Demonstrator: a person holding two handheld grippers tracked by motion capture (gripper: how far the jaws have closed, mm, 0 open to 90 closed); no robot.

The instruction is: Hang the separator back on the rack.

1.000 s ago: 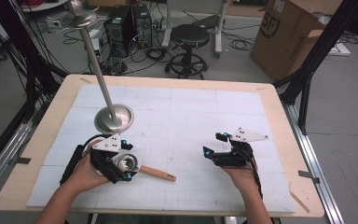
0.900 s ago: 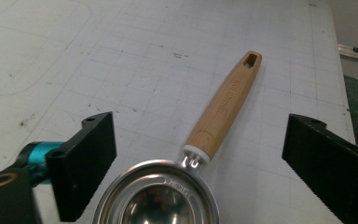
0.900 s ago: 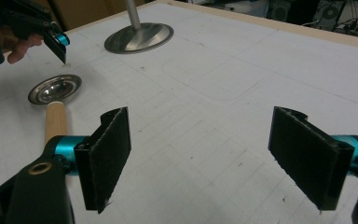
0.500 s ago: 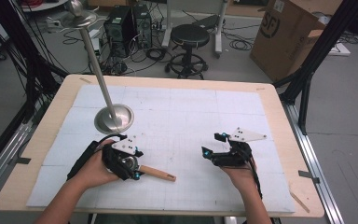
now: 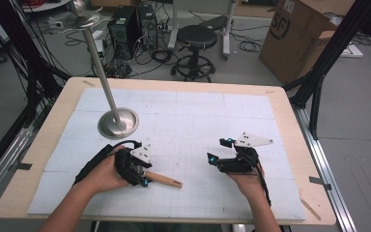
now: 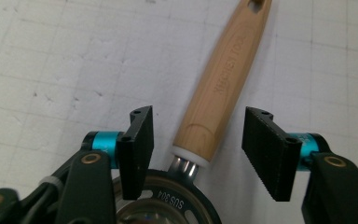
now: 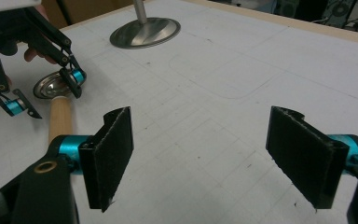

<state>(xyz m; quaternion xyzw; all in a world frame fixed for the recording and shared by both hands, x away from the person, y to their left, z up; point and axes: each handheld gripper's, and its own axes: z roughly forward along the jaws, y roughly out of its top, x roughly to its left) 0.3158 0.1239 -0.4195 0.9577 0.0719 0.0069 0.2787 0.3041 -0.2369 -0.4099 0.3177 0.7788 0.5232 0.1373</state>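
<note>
Half of utensil [image 6: 223,84] head hidden under open left gripper [image 6: 200,149].

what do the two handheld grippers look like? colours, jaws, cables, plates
Both the left gripper and the right gripper are black linkage frames with brass-coloured pivots and teal collars behind each jaw. The jaws are flat black blocks with ribbed faces. A pale grey three-cornered plate tops each, and a black cable trails back along the forearm. Forearms are bare; no sleeves in view.
</note>
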